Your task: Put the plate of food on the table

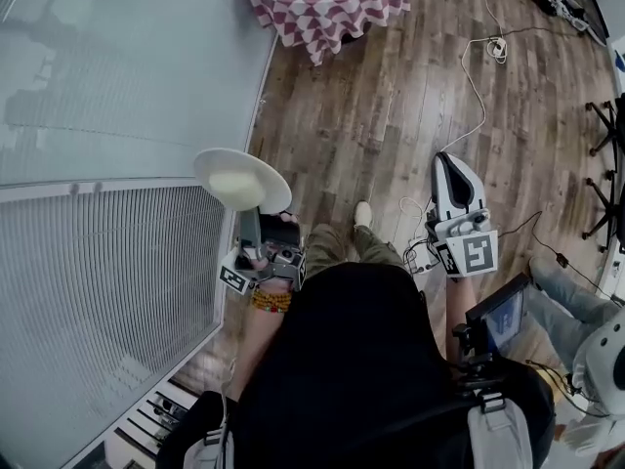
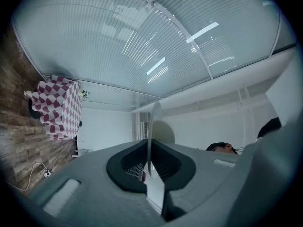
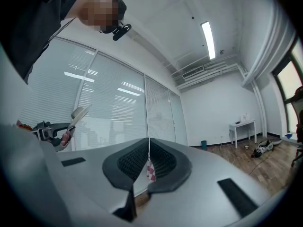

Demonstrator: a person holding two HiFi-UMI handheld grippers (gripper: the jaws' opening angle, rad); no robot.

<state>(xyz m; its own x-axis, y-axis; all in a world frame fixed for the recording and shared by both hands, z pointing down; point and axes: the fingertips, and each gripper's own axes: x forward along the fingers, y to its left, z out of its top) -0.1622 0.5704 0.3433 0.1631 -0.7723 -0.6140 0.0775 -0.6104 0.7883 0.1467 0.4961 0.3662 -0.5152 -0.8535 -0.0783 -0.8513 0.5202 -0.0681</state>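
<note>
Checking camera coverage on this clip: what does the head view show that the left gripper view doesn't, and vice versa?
Head view only: the pale food on the plate, and the right gripper. Left gripper view only: the jaws of the left gripper clamped on the plate's rim, seen edge-on. Both: the plate and the checkered table.

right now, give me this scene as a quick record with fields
plate: white, carried in the air, tilted
food: pale heap on the plate
left gripper: shut on the plate's rim
right gripper: jaws together, nothing between them
table: red-and-white checked cloth, ahead of the person across the wooden floor
task status: plate not yet on the table
</note>
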